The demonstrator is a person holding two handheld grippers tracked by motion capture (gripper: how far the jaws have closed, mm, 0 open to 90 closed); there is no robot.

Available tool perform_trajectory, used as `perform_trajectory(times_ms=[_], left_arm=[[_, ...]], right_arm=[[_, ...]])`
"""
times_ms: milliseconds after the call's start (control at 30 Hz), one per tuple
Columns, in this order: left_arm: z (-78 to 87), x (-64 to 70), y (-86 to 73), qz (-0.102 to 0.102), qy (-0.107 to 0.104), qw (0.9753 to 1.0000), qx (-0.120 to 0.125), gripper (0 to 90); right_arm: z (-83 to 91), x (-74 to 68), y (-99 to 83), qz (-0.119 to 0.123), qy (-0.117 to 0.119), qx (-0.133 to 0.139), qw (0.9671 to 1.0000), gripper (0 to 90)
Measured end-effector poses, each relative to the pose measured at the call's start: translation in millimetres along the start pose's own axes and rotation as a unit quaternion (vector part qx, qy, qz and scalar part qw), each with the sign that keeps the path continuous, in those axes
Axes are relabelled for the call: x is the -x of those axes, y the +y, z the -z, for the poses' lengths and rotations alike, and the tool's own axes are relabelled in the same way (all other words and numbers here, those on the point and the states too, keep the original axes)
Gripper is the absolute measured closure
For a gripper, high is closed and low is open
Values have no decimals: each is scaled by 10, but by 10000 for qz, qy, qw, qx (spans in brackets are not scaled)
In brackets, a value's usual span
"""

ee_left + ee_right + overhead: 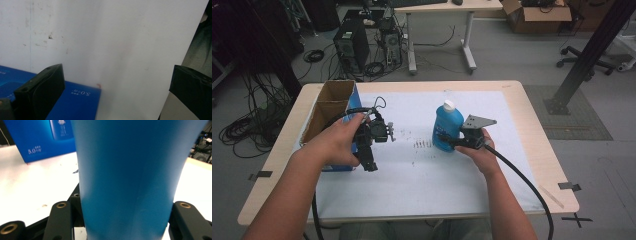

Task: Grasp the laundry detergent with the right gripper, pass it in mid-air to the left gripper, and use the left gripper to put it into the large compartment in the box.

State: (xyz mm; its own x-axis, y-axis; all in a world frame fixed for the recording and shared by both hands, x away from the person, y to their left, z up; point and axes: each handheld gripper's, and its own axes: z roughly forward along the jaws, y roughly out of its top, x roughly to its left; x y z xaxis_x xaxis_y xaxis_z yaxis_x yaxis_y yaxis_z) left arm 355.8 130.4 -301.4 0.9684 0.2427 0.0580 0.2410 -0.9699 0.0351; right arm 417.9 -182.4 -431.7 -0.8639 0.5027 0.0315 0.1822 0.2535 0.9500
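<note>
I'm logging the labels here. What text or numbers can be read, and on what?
"5.0", followed by small characters too blurred to read: on the blue box, in the right gripper view.
The same print appears upside down in the left gripper view.
Blue bottle: no readable text.

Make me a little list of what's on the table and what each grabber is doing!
table cover: white sheet, a bit marked
bottle: blue bottle with a white cap, standing upright
box: open blue box at the left side, cardboard brown inside
right gripper: right gripper has its jaws on both sides of the bottle's lower part, closed on it
left gripper: left gripper has its jaws wide apart, holding nothing, beside the box
hands: one hand on each gripper
</note>
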Motion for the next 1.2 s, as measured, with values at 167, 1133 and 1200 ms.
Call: perform_trajectory(times_ms=[167,1133,1200], left_arm=[[70,1,29,-57,29,10000,6,1],[473,45,210,-370,-297,9984,314,1],[498,53,221,-397,-302,9982,328,1]], right_arm=[[178,43,158,123,19,32,9999,447],[535,-277,845,941,1550,-111,9834,446],[523,-328,862,1018,1649,-178,9809,446]])
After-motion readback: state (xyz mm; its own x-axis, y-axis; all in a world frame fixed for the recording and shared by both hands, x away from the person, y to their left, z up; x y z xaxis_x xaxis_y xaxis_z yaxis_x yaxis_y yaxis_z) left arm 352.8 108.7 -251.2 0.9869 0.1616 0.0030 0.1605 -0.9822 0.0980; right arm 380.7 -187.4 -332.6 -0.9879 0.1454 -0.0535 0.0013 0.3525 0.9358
